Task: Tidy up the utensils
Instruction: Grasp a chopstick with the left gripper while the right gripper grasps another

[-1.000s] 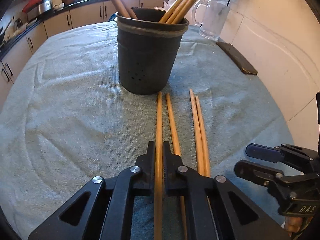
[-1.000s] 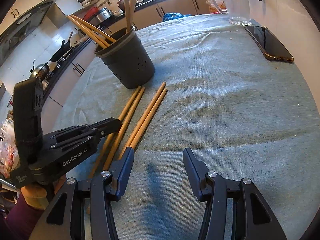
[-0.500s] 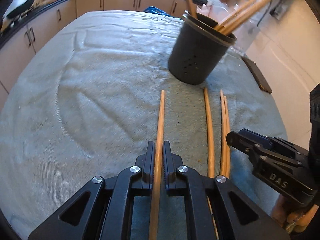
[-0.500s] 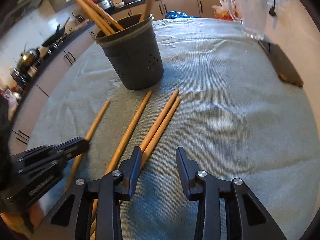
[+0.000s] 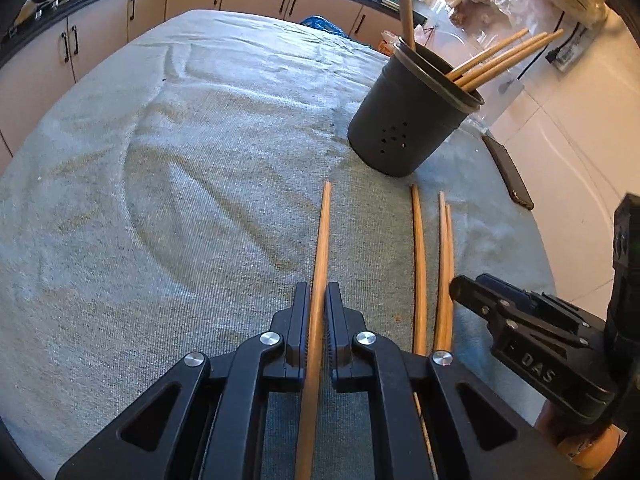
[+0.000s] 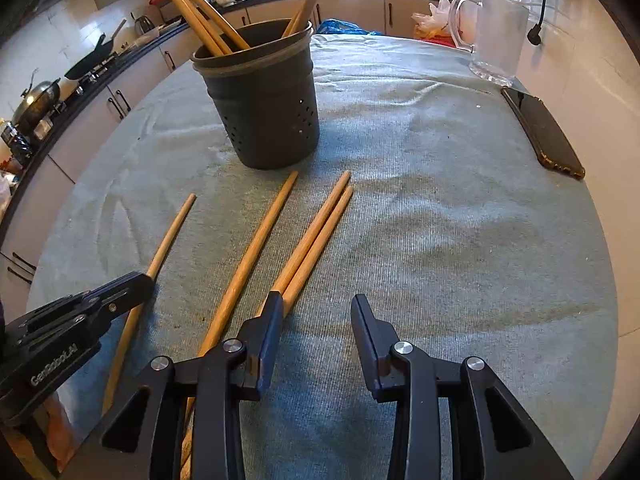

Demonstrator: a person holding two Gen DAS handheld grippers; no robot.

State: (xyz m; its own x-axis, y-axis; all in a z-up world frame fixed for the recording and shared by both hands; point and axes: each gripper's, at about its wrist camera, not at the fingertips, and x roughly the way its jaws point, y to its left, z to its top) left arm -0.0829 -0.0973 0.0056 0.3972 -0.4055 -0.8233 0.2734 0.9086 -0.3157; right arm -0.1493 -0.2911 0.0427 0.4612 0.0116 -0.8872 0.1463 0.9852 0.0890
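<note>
Left hand-held gripper (image 5: 318,304) clenches one chopstick (image 5: 322,240) low on its length above the towel-covered counter (image 5: 160,200), light, stiff and probably slick, while my right hand-held gripper (image 6: 316,320), jaws just narrowing on nothing, hovers beside three others (image 6: 316,236) near the holder (image 6: 264,112).

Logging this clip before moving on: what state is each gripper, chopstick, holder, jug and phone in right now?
Left gripper: shut on one wooden chopstick.
Right gripper: open, nothing between its jaws, which have just been closing.
Three loose wooden chopsticks: flat on the grey-green cloth.
Dark perforated utensil holder: upright, holding chopsticks.
Clear glass jug: upright.
Black phone: lying flat.
</note>
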